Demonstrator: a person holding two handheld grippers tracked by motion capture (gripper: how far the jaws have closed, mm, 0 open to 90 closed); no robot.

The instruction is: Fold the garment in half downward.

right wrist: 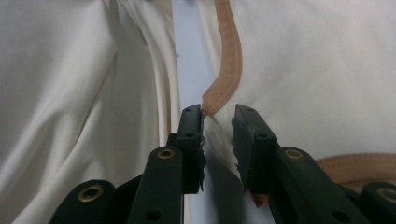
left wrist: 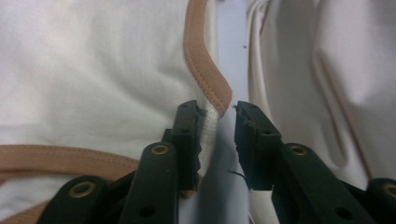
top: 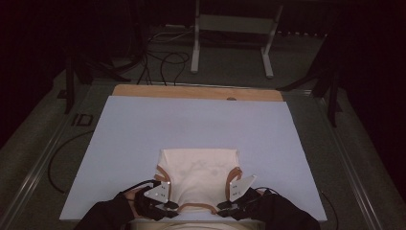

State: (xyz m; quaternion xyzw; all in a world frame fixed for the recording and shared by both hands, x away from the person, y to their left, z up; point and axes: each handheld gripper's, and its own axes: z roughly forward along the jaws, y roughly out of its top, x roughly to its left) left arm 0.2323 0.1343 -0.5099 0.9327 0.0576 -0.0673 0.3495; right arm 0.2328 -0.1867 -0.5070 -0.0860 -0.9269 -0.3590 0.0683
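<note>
Cream cotton garment w/ tan-trimmed edges (top: pixel 198 175) lies partly folded at near edge of pale blue tabletop (top: pixel 143 134). Your left gripper (left wrist: pixel 219 119) & right gripper (right wrist: pixel 218 119) sit w/ jaws parted at trim corners; nothing clamped yet, so most folding likely remains.

The high view looks from above and from the person's side, forward and down, far off, with the whole desk (top: pixel 143 124) in the middle of the frame. The left gripper view and the right gripper view each sit very close to the cream cloth (top: pixel 198 172), looking along black jaws at the bottom. All three share the cloth's tan edge (left wrist: pixel 205 70).
</note>
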